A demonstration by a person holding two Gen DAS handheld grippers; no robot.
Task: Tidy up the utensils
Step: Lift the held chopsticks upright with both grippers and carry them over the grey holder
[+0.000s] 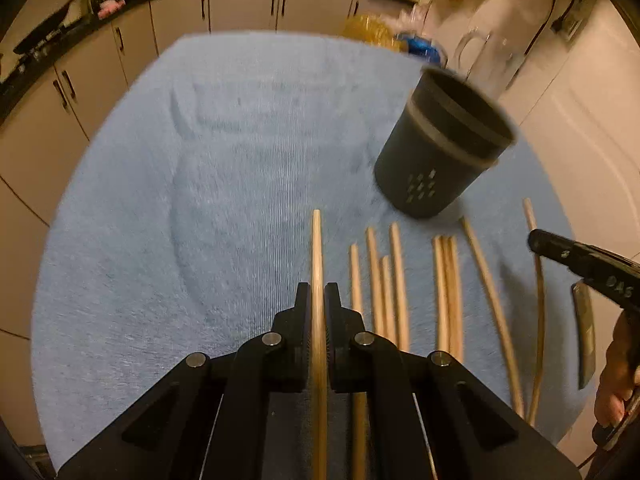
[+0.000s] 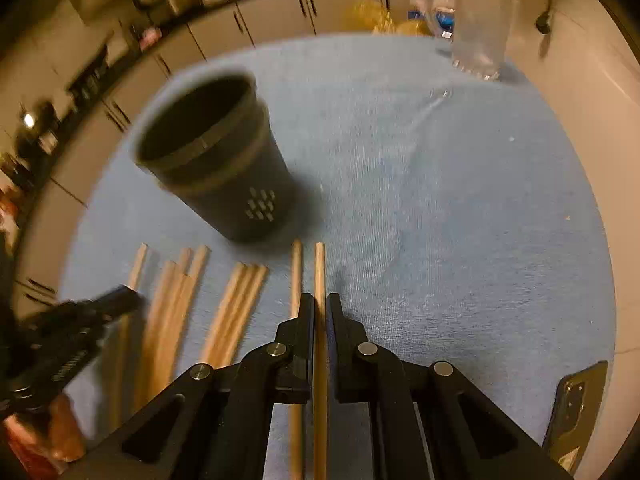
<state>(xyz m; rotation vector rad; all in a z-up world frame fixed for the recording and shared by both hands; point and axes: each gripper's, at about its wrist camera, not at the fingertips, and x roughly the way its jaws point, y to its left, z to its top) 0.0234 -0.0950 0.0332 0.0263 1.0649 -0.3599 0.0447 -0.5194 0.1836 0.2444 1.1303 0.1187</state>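
Note:
My left gripper (image 1: 318, 300) is shut on a wooden chopstick (image 1: 317, 248) that sticks out forward between its pads, above the blue towel (image 1: 180, 200). Several loose chopsticks (image 1: 384, 288) lie side by side on the towel just to its right. A dark cylindrical utensil holder (image 1: 440, 152) stands upright beyond them. My right gripper (image 2: 320, 304) is shut on another chopstick (image 2: 319, 268). One more chopstick (image 2: 296, 280) lies close on its left, and the holder (image 2: 216, 160) is ahead to the left. Each gripper shows at the edge of the other's view, blurred.
A clear glass pitcher (image 2: 476, 24) stands at the far right corner of the towel (image 2: 440, 200). Yellow and blue packets (image 1: 372, 28) lie at the far edge. Cabinets (image 1: 240, 8) and a cluttered counter run behind. A hand (image 1: 616, 384) grips the right tool.

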